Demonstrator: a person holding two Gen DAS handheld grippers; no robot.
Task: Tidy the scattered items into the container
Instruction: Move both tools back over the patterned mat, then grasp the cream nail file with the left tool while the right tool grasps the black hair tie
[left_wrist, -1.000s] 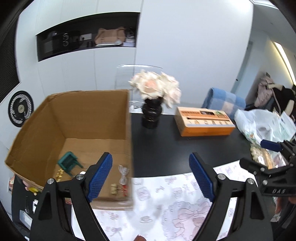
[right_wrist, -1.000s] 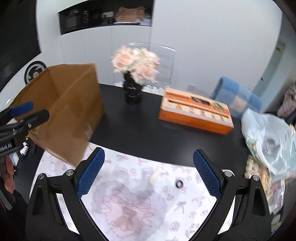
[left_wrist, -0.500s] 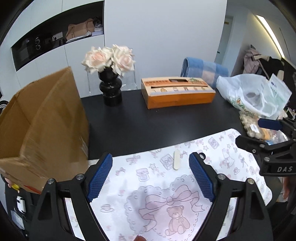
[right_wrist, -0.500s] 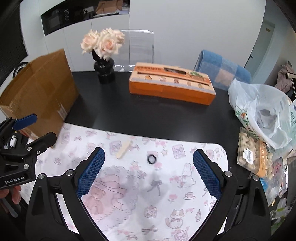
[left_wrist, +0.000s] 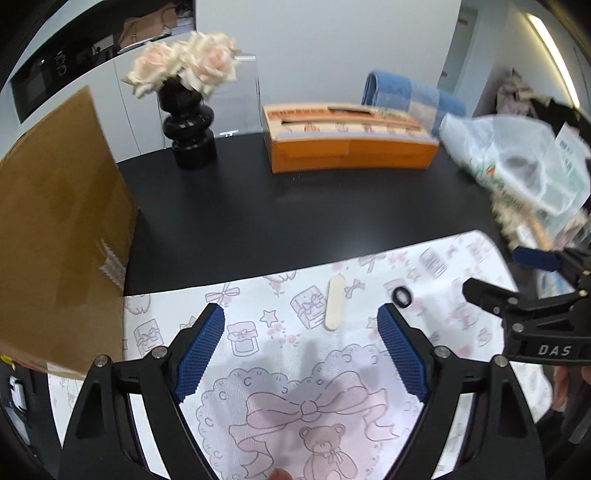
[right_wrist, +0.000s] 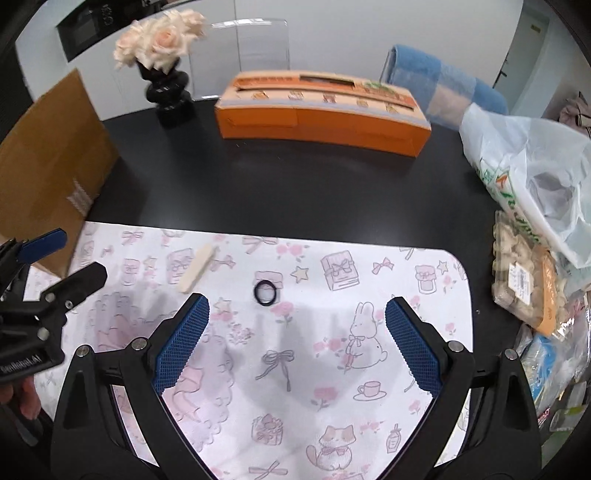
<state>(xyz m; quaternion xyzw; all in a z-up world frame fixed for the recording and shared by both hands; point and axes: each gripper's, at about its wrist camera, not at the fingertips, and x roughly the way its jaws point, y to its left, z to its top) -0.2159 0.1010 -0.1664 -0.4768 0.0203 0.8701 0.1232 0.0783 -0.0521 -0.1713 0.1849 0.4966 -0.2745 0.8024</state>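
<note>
A pale flat stick (left_wrist: 335, 302) (right_wrist: 196, 263) and a small black ring (left_wrist: 402, 296) (right_wrist: 266, 292) lie on the white printed mat (left_wrist: 332, 387) (right_wrist: 314, 354). The brown cardboard box (left_wrist: 55, 229) (right_wrist: 48, 162) stands at the mat's left end; only its outer wall shows. My left gripper (left_wrist: 301, 350) hovers open just short of the stick, nothing between its blue pads. My right gripper (right_wrist: 297, 339) hangs open a little before the ring, empty too. Each gripper appears side-on in the other's view: the right one (left_wrist: 491, 280) and the left one (right_wrist: 74, 254).
On the black table (left_wrist: 314, 206) stand a black vase of pale roses (left_wrist: 188, 125), an orange carton (right_wrist: 321, 114) and a folded blue cloth (right_wrist: 439, 81). A plastic bag (right_wrist: 532, 173) and snack packets (right_wrist: 524, 280) crowd the right edge.
Both grippers swung right from the box and dropped closer to the mat. The stick and ring now lie nearer the fingers. The box interior is out of sight.
</note>
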